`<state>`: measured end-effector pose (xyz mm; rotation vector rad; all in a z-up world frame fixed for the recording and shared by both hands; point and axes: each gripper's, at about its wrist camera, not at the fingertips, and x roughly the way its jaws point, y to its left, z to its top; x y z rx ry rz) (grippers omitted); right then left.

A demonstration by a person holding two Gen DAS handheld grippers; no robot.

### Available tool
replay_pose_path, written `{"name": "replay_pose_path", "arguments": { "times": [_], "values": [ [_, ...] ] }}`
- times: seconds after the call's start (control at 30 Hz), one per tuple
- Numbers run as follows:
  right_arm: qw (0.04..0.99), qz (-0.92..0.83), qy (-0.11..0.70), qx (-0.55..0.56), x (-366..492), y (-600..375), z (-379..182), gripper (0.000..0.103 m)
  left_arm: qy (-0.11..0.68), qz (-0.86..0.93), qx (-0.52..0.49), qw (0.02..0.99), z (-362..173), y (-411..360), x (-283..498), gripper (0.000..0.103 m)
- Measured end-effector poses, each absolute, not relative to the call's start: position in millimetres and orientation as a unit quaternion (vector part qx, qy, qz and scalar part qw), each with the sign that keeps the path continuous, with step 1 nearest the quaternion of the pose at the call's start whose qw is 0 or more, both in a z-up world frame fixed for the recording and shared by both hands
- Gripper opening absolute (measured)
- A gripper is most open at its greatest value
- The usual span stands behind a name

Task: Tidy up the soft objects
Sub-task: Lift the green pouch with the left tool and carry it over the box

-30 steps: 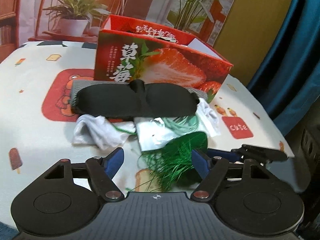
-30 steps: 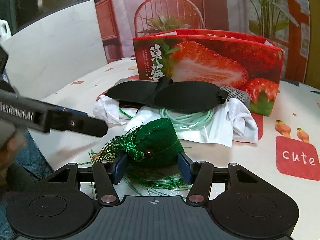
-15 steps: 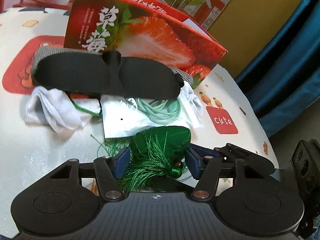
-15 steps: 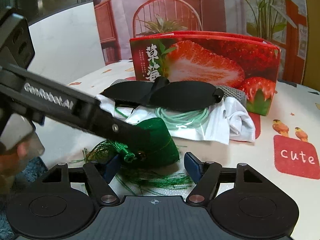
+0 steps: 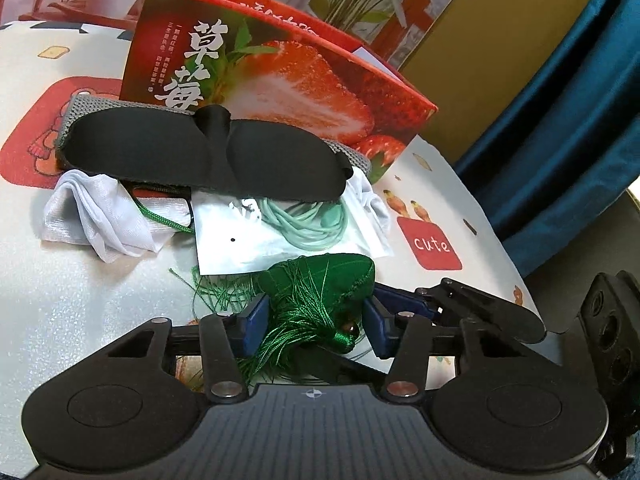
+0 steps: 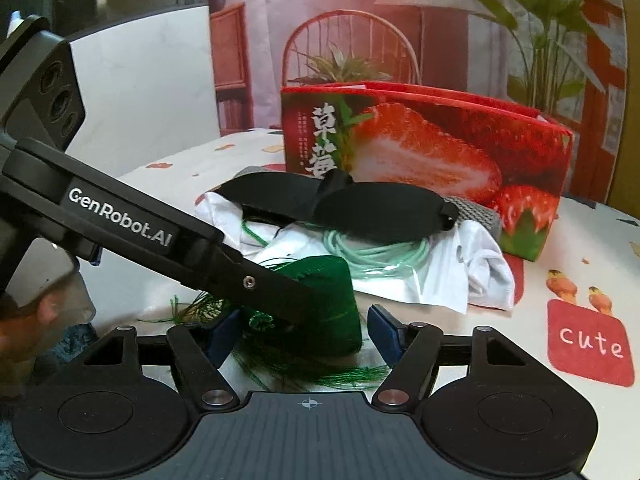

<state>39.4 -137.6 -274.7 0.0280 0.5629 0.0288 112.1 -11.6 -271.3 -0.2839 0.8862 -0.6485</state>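
Green silk pouch with a tassel [image 5: 320, 292] lies on the white patterned tablecloth [image 5: 60, 300], in front of a black fabric eye mask [image 5: 208, 156] and a red strawberry-printed box [image 5: 280, 80]. The left gripper [image 5: 314, 320] is closing, its blue pads flanking the pouch; whether they press it I cannot tell. The right gripper [image 6: 302, 330] stands spread around it, also closing, pads not touching.

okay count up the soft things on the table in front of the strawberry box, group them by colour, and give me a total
Green: 2, the green tasselled pouch and the mint green cord in its clear bag
Black: 1, the black eye mask
White: 1, the white cloth
Grey: 1, the grey knit piece, mostly covered
Total: 5
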Motion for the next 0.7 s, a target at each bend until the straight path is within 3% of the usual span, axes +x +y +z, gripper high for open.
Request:
{"name": "replay_pose_path", "arguments": {
  "times": [0.3, 0.7],
  "values": [
    [0.965, 0.019, 0.261, 0.025, 35, -140, -260, 0.056, 0.399, -0.317, -0.128, 0.851, -247, -9, 113, 0.053],
    [0.978, 0.030, 0.207, 0.016, 42, -149, -174, 0.056, 0.339, -0.330, -0.111, 0.874, -159, -6, 121, 0.052]
  ]
}}
